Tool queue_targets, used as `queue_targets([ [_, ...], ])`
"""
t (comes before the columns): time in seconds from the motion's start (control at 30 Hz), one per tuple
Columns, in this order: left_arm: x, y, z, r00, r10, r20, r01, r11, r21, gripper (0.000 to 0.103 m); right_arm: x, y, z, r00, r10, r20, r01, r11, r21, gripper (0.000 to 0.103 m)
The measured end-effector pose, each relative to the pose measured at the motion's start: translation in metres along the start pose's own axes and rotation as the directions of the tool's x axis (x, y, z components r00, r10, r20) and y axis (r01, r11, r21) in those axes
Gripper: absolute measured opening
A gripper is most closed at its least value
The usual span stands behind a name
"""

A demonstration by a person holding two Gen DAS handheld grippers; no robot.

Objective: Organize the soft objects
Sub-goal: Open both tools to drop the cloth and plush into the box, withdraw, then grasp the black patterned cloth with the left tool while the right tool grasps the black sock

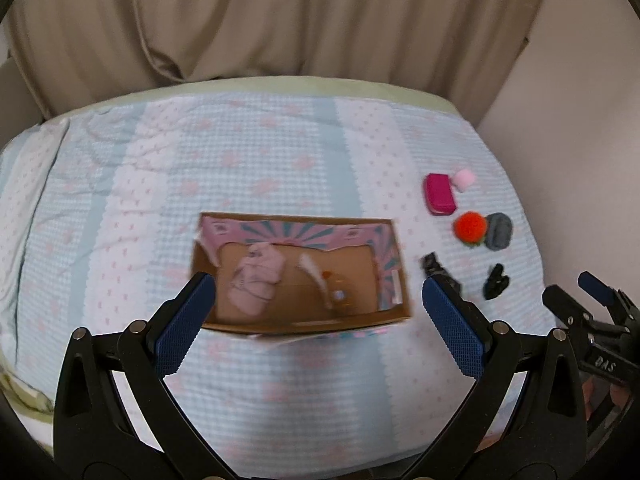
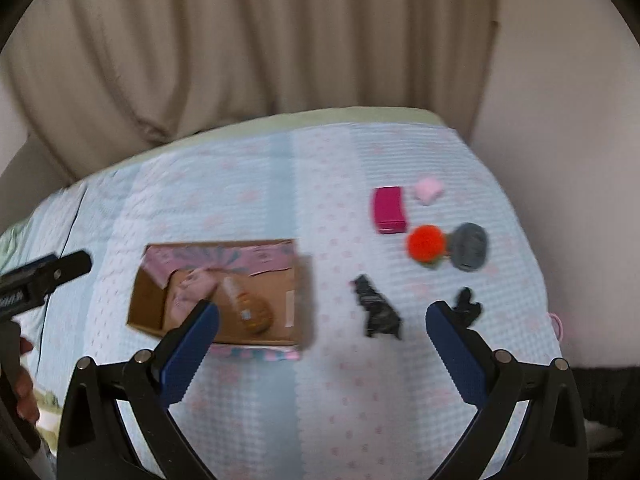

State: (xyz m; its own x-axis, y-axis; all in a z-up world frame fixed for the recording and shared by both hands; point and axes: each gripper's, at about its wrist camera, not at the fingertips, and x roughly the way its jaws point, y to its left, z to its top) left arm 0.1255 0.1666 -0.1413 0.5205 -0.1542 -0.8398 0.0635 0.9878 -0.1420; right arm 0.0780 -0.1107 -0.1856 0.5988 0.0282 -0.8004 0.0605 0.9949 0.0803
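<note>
1. Cardboard forms the open box [image 1: 394, 272] lying on the quilted bed cover [image 1: 280, 152]; pink and teal printed paper lines its far wall, but the print is too blurred to read.
2. Inside the box lie a pale pink soft bundle [image 1: 256, 280] at the left and a tan soft toy [image 2: 250, 308] at the right.
3. Right of the box, loose on the cover, sit a magenta case [image 1: 439, 194], a light pink puff [image 1: 464, 179] touching its far right corner, an orange pompom [image 1: 470, 227] and a grey knitted piece [image 1: 498, 230] touching each other, and two black scraps [image 2: 376, 308] nearer.
4. Letters that look like "DAS" show on the right gripper's body in the left wrist view.
5. Left gripper [image 1: 320, 316] hovers with jaws spread wide and empty; the box lies between and beyond its fingertips.
6. Right gripper [image 2: 322, 332] also has its jaws spread wide, holding nothing; the larger black scrap lies between its fingertips, and the box is just beyond its left finger.
7. Beige curtain [image 1: 280, 20] hangs at the far side of the bed.
</note>
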Motion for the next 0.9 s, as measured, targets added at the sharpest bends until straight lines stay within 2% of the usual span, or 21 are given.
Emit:
queue_targets([
  [0.2, 0.008, -0.074, -0.011, 1.0, -0.005, 0.017, 0.005, 1.0, -0.011, 0.103, -0.003, -0.072, 0.005, 0.998, -0.027, 0.048, 0.027, 1.0, -0.004, 0.103],
  [0.37, 0.029, -0.139, -0.018, 1.0, 0.0, 0.02, 0.001, 0.999, -0.052, 0.103, 0.012, -0.135, 0.009, 0.999, -0.024, 0.047, 0.024, 1.0, 0.016, 0.103],
  [0.5, 0.054, -0.183, -0.02, 1.0, -0.005, 0.009, 0.006, 0.997, -0.072, 0.103, 0.032, -0.17, 0.006, 0.999, -0.026, 0.026, 0.026, 0.999, 0.031, 0.103],
  [0.6, 0.086, -0.214, -0.025, 1.0, 0.002, -0.017, -0.003, 0.998, -0.065, 0.103, 0.052, -0.189, 0.0, 1.0, -0.023, 0.011, 0.022, 0.999, 0.043, 0.103],
  [0.77, 0.149, -0.242, -0.038, 0.997, 0.0, -0.075, -0.005, 0.998, -0.07, 0.101, 0.092, -0.209, -0.016, 0.999, -0.027, -0.031, 0.029, 0.998, 0.064, 0.102],
  [0.9, 0.2, -0.249, -0.053, 0.997, 0.006, -0.073, -0.01, 0.998, -0.057, 0.099, 0.135, -0.221, -0.037, 0.998, -0.032, -0.057, 0.038, 0.993, 0.111, 0.094],
])
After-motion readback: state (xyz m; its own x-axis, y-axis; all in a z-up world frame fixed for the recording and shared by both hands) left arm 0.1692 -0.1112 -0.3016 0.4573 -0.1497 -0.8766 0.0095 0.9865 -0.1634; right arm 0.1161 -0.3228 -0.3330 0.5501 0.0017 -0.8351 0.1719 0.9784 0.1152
